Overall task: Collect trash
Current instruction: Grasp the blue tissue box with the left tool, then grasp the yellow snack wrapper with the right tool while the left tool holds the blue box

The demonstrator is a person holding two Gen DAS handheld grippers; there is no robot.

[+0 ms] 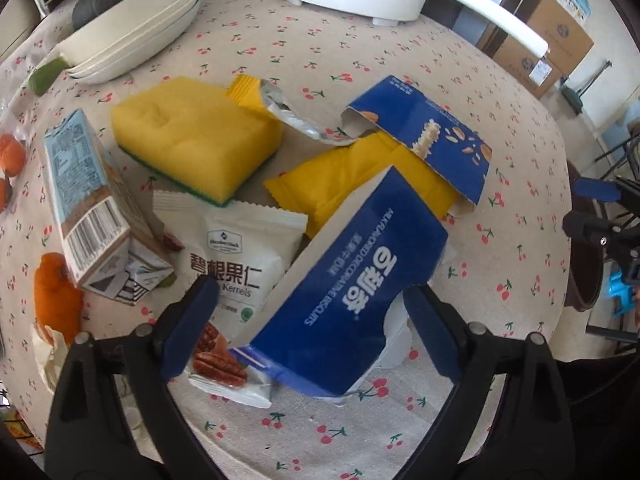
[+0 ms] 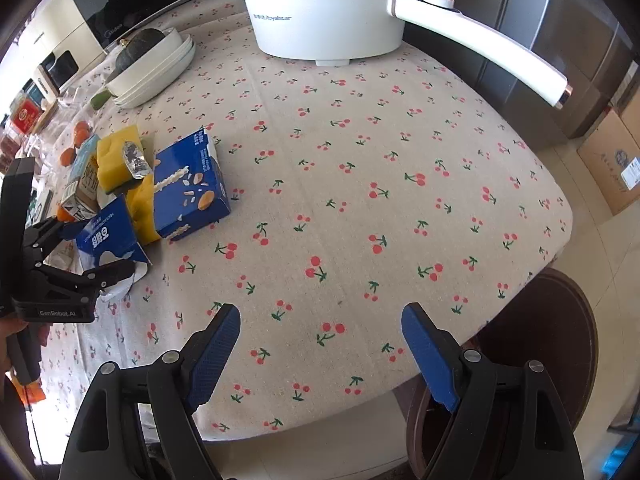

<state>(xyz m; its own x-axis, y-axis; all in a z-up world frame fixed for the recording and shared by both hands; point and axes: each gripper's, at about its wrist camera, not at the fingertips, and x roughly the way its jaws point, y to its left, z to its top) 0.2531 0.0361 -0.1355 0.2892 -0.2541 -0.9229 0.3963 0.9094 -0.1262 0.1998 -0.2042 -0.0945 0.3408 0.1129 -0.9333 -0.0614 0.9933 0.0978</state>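
Cherry-print cloth covers the table (image 2: 360, 184), with a white electric pot (image 2: 326, 12) at the far edge and stacked bowls (image 2: 154, 68) far left. By my reading the collecting has barely started: the trash lies in one heap and no bin shows in either view. The left gripper (image 1: 312, 320) hovers with jaws spread on either side of the near blue biscuit box (image 1: 352, 284), not pinching it. Around that box lie a white pecan packet (image 1: 236, 268), a yellow wrapper (image 1: 348, 180), a second blue box (image 1: 424, 136), a milk carton (image 1: 92, 208) and a yellow sponge (image 1: 196, 140). The right gripper (image 2: 320, 348) holds its jaws spread over bare cloth near the table's front edge, well apart from the heap. Only the right view shows the pot whole and the left gripper from the side; only the left view shows the packet print
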